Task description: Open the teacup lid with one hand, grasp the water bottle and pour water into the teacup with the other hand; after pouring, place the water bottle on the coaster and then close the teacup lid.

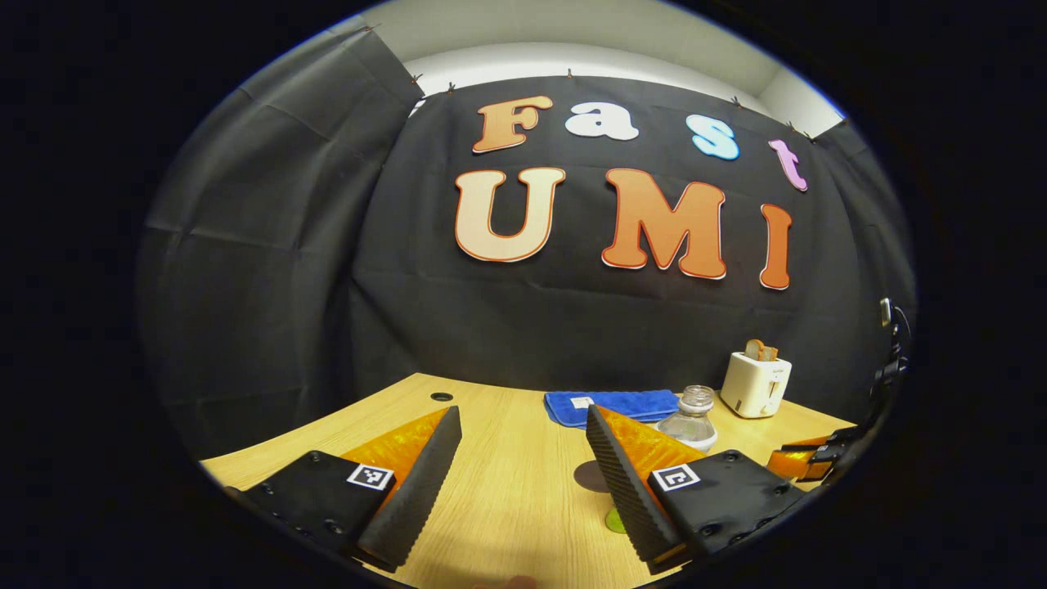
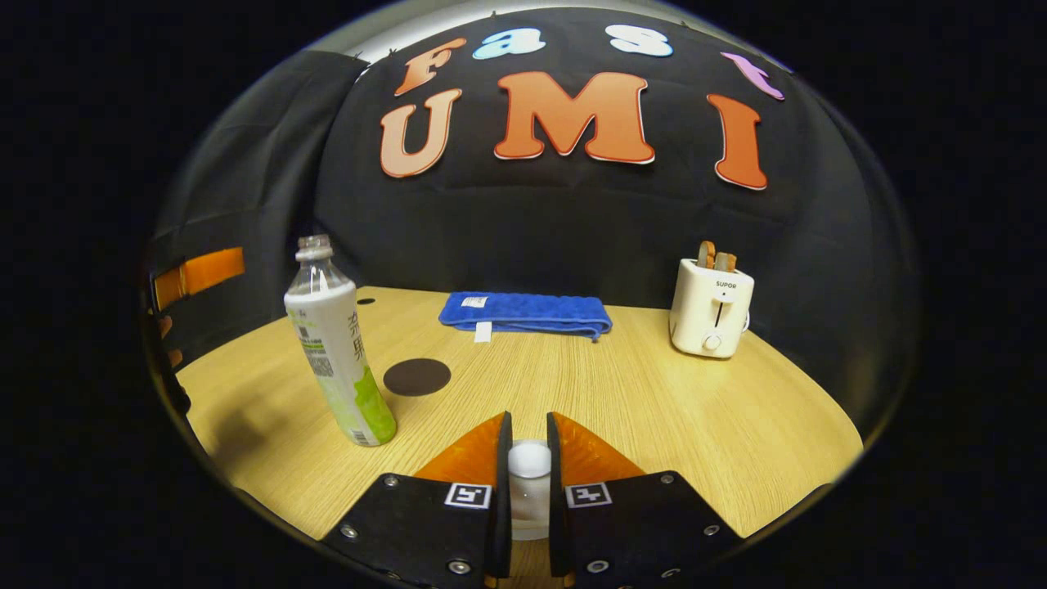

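Gripping the lid knob (image 2: 529, 460): right gripper (image 2: 528, 446) clenched on it.
Left gripper (image 1: 523, 442) released above the table (image 1: 507, 491); bottle (image 2: 337, 352) upright beside the coaster (image 2: 417, 376).

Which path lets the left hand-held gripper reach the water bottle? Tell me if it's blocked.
Probably unblocked: the left hand-held gripper is open, and bare table surrounds the upright water bottle.

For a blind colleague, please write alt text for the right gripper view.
The right gripper is closed on a small white knob. On the wooden table beyond stand an uncapped bottle, a dark round coaster, a folded blue towel and a white toaster.
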`<state>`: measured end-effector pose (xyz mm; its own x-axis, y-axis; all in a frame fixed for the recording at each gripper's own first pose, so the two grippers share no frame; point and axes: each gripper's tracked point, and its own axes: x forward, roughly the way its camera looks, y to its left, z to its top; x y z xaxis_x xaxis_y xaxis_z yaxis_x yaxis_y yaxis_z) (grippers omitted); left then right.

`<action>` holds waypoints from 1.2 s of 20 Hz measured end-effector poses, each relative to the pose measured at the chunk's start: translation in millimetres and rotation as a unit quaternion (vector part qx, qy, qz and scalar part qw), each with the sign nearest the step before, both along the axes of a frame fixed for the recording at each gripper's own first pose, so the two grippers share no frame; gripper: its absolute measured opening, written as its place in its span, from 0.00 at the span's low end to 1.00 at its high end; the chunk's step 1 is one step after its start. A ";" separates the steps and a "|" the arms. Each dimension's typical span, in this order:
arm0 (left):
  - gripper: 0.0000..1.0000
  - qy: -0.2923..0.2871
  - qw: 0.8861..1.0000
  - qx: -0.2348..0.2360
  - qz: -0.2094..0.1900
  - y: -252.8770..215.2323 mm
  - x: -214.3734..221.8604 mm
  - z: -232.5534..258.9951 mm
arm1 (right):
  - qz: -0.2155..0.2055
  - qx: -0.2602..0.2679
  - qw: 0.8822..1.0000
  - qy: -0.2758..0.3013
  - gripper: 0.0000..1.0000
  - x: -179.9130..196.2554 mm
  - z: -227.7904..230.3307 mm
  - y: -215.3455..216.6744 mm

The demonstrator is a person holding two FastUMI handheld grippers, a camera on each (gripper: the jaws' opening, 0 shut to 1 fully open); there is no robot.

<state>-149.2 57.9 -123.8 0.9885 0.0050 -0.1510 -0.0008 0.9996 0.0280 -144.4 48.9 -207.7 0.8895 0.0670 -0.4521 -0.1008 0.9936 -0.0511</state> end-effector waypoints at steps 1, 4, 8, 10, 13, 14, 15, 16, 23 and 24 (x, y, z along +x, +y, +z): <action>0.99 -0.001 1.000 -0.005 -0.009 -5.3 -1.7 0.5 | -0.005 -0.001 1.000 -0.008 0.19 0.5 7.8 -6.9; 0.99 -0.003 1.000 -0.003 -0.030 -17.1 -5.7 0.6 | -0.034 0.000 0.999 -0.026 0.19 -2.3 22.6 -35.2; 0.99 0.005 0.998 -0.009 -0.067 -41.1 -15.1 -6.8 | -0.088 -0.003 0.996 -0.033 0.18 -13.3 27.3 -81.6; 0.99 0.009 0.997 -0.005 -0.083 -50.1 -19.6 -12.3 | -0.106 -0.003 0.994 -0.030 0.18 -23.2 25.4 -100.2; 0.99 0.020 0.994 0.010 -0.103 -65.5 -25.1 -27.4 | -0.131 -0.007 0.991 -0.024 0.18 -32.1 19.2 -127.0; 0.99 0.025 0.993 0.013 -0.111 -72.7 -27.2 -32.0 | -0.136 -0.006 0.990 -0.021 0.18 -33.9 17.6 -133.8; 0.99 0.030 0.992 0.017 -0.121 -80.3 -29.7 -38.5 | -0.143 -0.004 0.990 -0.018 0.18 -35.3 16.1 -140.6; 0.99 0.035 0.991 0.021 -0.127 -86.4 -31.0 -44.7 | -0.148 -0.001 0.989 -0.017 0.18 -36.5 15.9 -145.8; 1.00 0.070 0.986 0.051 -0.140 -118.6 -23.6 -97.4 | -0.150 0.009 0.989 -0.008 0.18 -41.2 5.0 -155.7; 0.99 0.070 0.987 0.053 -0.136 -118.6 -18.7 -101.8 | -0.150 0.012 0.989 -0.006 0.18 -41.8 2.0 -156.6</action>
